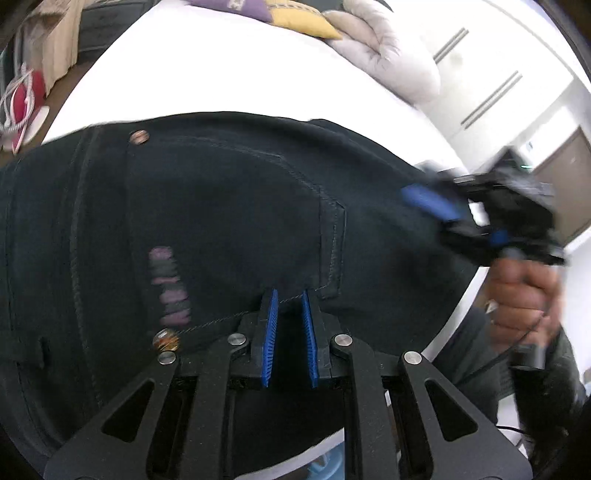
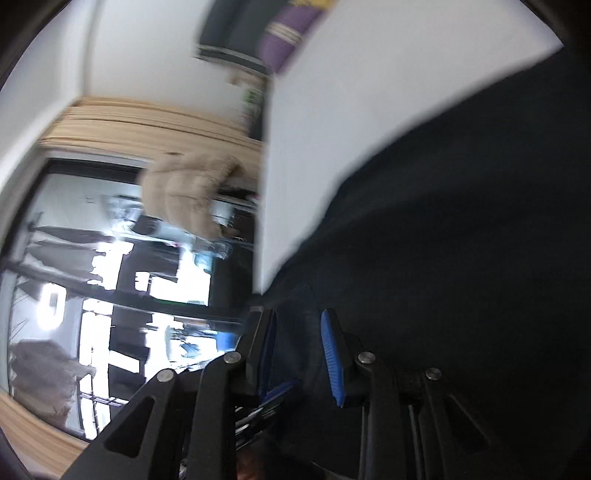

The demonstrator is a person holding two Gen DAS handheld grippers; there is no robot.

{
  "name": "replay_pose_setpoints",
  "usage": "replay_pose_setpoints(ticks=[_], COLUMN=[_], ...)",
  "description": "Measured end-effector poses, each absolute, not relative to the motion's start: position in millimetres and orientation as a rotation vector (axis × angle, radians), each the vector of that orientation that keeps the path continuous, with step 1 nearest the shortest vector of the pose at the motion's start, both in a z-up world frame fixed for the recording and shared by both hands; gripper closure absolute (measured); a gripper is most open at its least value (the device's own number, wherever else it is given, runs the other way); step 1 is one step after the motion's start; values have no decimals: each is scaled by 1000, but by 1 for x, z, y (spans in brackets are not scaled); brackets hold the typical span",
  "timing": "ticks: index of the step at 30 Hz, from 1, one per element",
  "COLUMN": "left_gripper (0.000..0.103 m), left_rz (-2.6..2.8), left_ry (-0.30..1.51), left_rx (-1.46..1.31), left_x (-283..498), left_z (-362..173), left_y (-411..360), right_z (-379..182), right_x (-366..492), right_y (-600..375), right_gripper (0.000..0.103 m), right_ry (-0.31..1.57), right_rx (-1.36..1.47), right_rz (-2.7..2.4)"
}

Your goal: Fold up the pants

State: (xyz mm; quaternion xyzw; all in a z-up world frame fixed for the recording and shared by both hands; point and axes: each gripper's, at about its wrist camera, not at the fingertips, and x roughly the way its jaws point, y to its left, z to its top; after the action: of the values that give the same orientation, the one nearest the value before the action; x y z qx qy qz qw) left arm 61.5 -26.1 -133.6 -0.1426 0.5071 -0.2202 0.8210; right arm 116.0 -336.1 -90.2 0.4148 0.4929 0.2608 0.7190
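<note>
Black pants (image 1: 229,206) lie across a white bed (image 1: 221,77), back pocket, rivets and a pink label showing. My left gripper (image 1: 290,295) stands over the pocket's lower seam with its blue pads a narrow gap apart and fabric between them. My right gripper (image 1: 436,203) shows blurred in the left wrist view at the pants' right edge, held by a hand (image 1: 524,295). In the right wrist view the right gripper (image 2: 299,317) has its pads apart over the dark cloth (image 2: 461,240) at the bed's edge. The view is motion-blurred.
Purple and yellow pillows (image 1: 280,11) and a grey quilt (image 1: 391,55) lie at the bed's far end. White wardrobe doors (image 1: 491,85) stand to the right. A red shoe (image 1: 22,103) lies on the floor at left. A beige jacket (image 2: 188,192) hangs by a window.
</note>
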Motion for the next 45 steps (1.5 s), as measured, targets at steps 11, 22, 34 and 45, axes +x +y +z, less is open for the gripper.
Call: replay_pose_setpoints(ticks=[11,22,34,45], left_gripper=[90,90,90,90], left_rz=[-497,-473,-461,-460], left_ry=[1054,1055,1066,1062], left_rx=[-300,-316,-306,-304], left_x=[47,47,51,50], left_z=[-140,-142,-134,-137], left_y=[-12,-22,-27,-25], right_z=[-120,-53,-105,-117], right_x=[93,-29,-5,8], right_y=[-569,-580,-448,-424], right_gripper=[103,48,45,47], right_ry=[795,765,996,1055], right_rx=[1141,1045,1257,1240], right_rz=[-60,23,363,372])
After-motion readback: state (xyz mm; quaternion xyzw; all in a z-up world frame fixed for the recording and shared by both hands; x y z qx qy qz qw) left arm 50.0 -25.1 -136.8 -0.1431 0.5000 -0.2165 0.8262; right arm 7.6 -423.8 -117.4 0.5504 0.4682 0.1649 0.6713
